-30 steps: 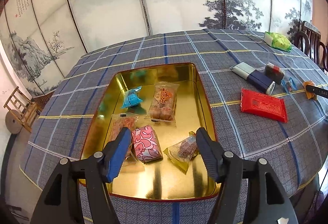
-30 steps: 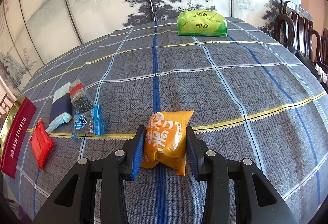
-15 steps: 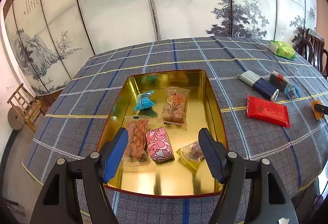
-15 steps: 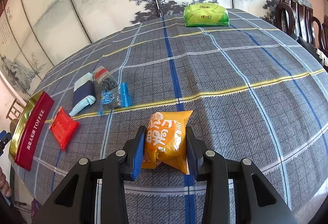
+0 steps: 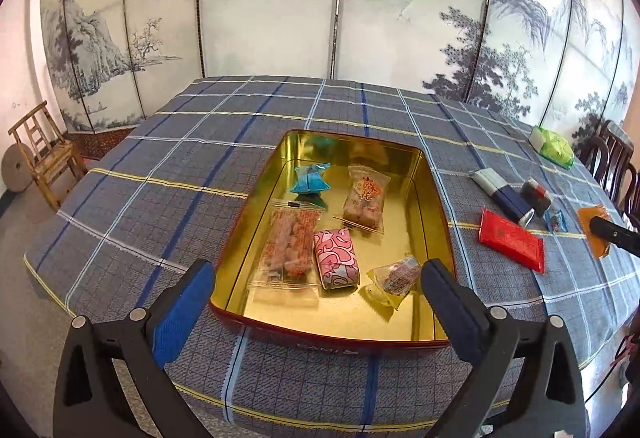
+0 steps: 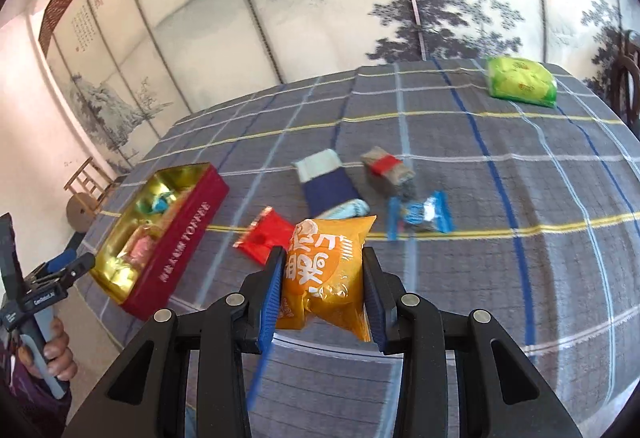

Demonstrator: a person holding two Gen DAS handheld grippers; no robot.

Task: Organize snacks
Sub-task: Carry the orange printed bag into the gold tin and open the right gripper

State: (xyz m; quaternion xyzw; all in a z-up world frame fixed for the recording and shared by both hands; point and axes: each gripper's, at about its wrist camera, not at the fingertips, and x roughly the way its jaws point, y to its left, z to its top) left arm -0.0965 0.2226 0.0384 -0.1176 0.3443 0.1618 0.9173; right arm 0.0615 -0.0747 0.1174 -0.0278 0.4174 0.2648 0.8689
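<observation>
- Gold-lined and red-walled, the toffee tin (image 5: 436,205) is sitting at the centre of the left wrist view on the plaid tablecloth (image 5: 168,165), holding five wrapped snacks: a blue candy (image 5: 311,177), a clear biscuit pack (image 5: 366,196), a long clear pack (image 5: 289,244), a pink pack (image 5: 335,258) and a yellowish sweet (image 5: 394,278).
- The left gripper (image 5: 316,302) is hovering over the tin's near edge; its jaws have just been opening and are standing wide with nothing pinched between them.
- At the right edge of that view, the right gripper's tip is showing against an orange pack.
- Orange and puffy, the snack bag (image 6: 326,270) is filling the lower centre of the right wrist view, clamped by the right gripper (image 6: 322,292), its long axis running away from the camera, top seam pointing up-frame.
- It is appearing lifted clear of the cloth, so the carrying step seems under way.
- Next, the bag needs swinging left-frame over the tin (image 6: 180,234) and releasing into a free gold patch.
- A red packet (image 6: 266,238), navy-white pack (image 6: 328,181), blue candy wrapper (image 6: 420,213) and green bag (image 6: 520,81) are waiting on the cloth.
</observation>
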